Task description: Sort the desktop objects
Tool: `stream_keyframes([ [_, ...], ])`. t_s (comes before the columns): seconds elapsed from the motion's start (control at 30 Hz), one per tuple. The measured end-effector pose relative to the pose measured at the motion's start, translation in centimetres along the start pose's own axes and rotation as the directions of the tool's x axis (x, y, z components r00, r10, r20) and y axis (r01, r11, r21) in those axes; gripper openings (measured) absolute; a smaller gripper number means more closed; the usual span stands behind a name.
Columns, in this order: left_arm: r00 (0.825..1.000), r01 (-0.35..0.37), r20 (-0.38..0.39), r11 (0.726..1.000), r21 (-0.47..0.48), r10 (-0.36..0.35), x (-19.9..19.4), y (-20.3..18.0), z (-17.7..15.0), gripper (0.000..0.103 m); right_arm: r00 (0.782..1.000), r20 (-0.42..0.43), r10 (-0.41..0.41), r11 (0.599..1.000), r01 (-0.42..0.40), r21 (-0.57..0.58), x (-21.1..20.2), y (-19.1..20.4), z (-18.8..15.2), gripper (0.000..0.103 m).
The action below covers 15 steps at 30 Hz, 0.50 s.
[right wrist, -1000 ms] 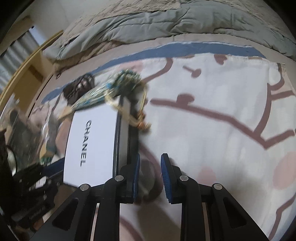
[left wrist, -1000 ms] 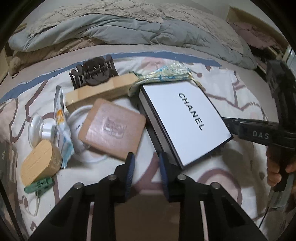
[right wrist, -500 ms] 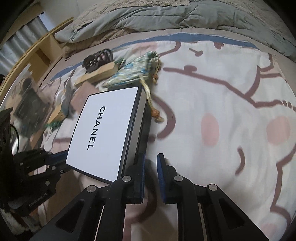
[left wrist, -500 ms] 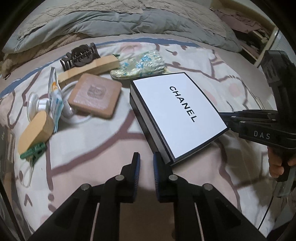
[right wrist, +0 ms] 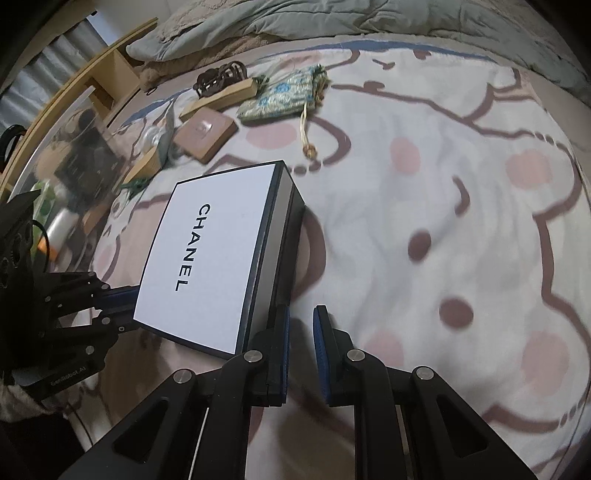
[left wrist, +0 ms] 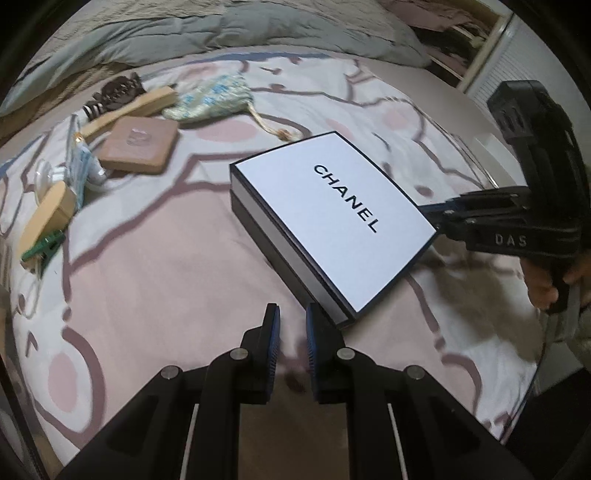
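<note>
The white box lettered CHANEL [left wrist: 332, 218], one of its kind, lies flat on the patterned bed sheet [left wrist: 166, 280], and we read it as the thing being sorted, since it sits alone and well apart from the small clutter. The left gripper [left wrist: 291, 325] has its jaws closed on nothing, one finger just beside the box's near corner. The right gripper [right wrist: 300, 325] stands at the opposite side of the box with its jaws a narrow slit apart and also empty, a finger close against the dark side wall. We judge that the two grippers flank the box to press it between them, because it looks too broad for either pair of jaws. Beyond the box's far corner lies one patterned drawstring pouch [left wrist: 210, 98], its cord trailing toward the box. Farther from the box we count one square pink case [left wrist: 138, 144], one long wooden piece [left wrist: 129, 109], one dark hair claw [left wrist: 114, 90], one rounded wooden block [left wrist: 48, 218] and one green clip [left wrist: 42, 251]. Past them all, farthest from the box, lies one grey duvet [left wrist: 221, 33].
</note>
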<state>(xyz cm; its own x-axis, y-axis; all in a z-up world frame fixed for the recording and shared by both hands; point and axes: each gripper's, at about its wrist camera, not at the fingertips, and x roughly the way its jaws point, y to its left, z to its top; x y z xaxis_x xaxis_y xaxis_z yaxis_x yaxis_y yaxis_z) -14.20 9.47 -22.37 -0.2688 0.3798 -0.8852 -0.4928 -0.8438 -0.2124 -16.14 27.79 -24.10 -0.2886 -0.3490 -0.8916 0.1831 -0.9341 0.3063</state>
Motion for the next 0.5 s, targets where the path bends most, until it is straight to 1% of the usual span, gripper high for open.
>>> stream_keyframes([
  [0.13, 0.998, 0.051, -0.040, 0.998, 0.049, -0.049, -0.1, -0.6, -1.5, 0.013, 1.000, -0.017, 0.024, 1.000, -0.024, -0.004, -0.3, 0.3, -1.6, 0.018],
  [0.2, 0.998, 0.042, -0.047, 0.996, 0.079, -0.038, -0.3, -0.9, -2.0, 0.014, 0.999, -0.019, 0.029, 0.999, -0.030, -0.019, -0.5, 0.6, -2.1, 0.018],
  [0.23, 0.998, 0.032, -0.049, 0.995, 0.095, -0.028, -0.4, -1.0, -2.0, 0.016, 0.999, -0.020, 0.037, 0.999, -0.037, -0.023, -0.6, 0.7, -2.3, 0.018],
  [0.27, 0.998, 0.039, -0.057, 0.994, 0.101, -0.033, -0.6, -0.9, -1.9, 0.020, 0.999, -0.020, 0.040, 0.999, -0.041, -0.025, -0.6, 0.8, -2.3, 0.018],
  [0.3, 0.997, 0.050, -0.060, 0.994, 0.095, -0.044, -0.8, -0.7, -1.7, 0.027, 0.999, -0.017, 0.042, 0.999, -0.042, -0.027, -0.6, 0.7, -2.3, 0.018],
  [0.33, 0.997, 0.062, -0.058, 0.995, 0.083, -0.057, -1.1, -0.4, -1.6, 0.032, 0.999, -0.011, 0.052, 0.999, -0.052, -0.016, -0.7, 0.4, -2.1, 0.018],
  [0.4, 0.998, 0.061, -0.038, 0.996, 0.072, -0.059, -2.0, 0.2, -1.5, 0.055, 0.998, 0.006, 0.055, 0.998, -0.055, 0.028, -0.7, -0.6, -1.4, 0.018],
  [0.47, 0.998, 0.054, 0.004, 0.997, 0.062, -0.055, -3.0, 0.8, -1.2, 0.063, 0.998, 0.020, 0.052, 0.997, -0.053, 0.051, -0.7, -1.2, -1.0, 0.018],
  [0.5, 0.998, 0.060, 0.018, 0.997, 0.053, -0.061, -3.4, 1.0, -1.0, 0.063, 0.998, 0.025, 0.051, 0.997, -0.052, 0.061, -0.5, -1.4, -0.7, 0.018],
])
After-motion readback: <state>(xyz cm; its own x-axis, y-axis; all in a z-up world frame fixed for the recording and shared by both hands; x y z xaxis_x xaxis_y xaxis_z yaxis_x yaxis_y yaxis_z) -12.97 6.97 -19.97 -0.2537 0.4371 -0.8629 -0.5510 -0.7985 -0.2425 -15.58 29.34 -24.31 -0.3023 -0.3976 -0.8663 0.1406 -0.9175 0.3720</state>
